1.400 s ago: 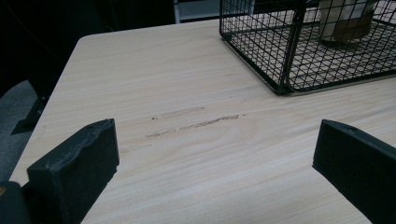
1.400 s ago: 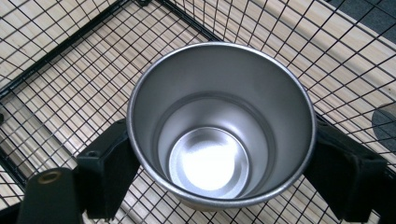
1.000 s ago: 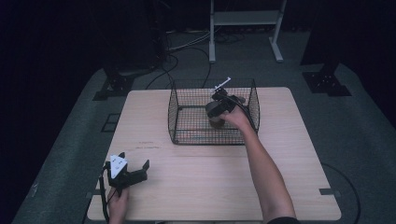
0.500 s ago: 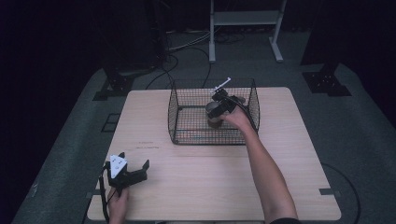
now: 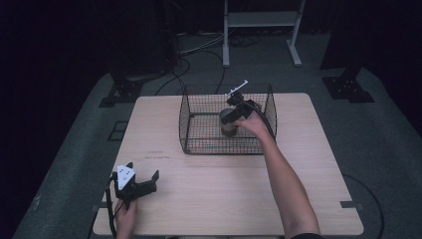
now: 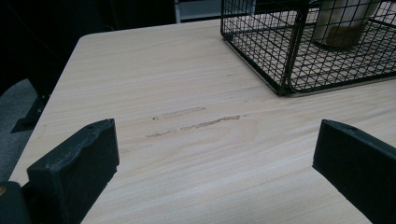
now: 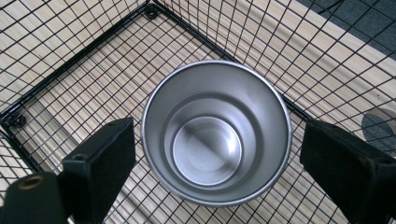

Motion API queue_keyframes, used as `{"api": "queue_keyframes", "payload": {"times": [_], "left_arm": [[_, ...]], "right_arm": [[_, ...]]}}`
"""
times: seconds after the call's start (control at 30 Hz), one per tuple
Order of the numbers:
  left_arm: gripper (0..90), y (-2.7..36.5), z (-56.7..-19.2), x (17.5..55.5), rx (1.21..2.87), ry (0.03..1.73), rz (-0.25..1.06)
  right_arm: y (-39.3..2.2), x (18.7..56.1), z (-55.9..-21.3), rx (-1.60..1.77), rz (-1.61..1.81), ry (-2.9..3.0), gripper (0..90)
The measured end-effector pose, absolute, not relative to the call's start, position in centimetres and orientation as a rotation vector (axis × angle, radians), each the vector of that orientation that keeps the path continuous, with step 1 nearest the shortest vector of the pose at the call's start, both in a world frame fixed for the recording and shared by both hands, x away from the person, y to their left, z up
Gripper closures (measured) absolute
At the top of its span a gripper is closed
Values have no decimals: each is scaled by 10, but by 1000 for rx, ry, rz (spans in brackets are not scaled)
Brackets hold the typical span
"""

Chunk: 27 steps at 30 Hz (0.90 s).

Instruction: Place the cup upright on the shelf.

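A steel cup (image 7: pixel 217 132) is seen upright on the floor of the wire basket (image 5: pixel 199 145) near the table's (image 5: pixel 224 194) far edge — the right gripper (image 5: pixel 234 115) is held over it, jaws spread wide, clear of the rim. The left gripper (image 5: pixel 135 183) is rested by the table's near left corner, jaws parted, nothing held.

Light wood table (image 5: pixel 308 199) w/ rounded corners, standing on grey carpet (image 5: pixel 393 144). Short dark scuff marks (image 6: pixel 196 119) on the tabletop, left of centre. Far side: white metal stand (image 5: pixel 261 20), cables (image 5: pixel 199 47) running along the floor to its left. Black base plate (image 5: pixel 122 92) far left, another (image 5: pixel 348 82) far right. Black square outlines (image 5: pixel 118 130) on the carpet just left of the table.
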State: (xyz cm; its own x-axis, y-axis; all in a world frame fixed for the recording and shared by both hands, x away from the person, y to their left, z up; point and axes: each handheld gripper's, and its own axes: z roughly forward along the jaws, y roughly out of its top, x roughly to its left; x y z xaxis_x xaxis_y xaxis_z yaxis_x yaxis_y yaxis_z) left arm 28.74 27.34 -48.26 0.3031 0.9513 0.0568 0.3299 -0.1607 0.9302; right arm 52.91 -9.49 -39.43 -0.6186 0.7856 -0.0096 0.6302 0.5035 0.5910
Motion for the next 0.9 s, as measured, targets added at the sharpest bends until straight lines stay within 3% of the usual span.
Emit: {"api": "queue_keyframes", "payload": {"times": [0.9], "left_arm": [[0,272,-483,286,1689,1169,878]], "right_arm": [[-115,490,-348,1123,1047,2415,74]]}}
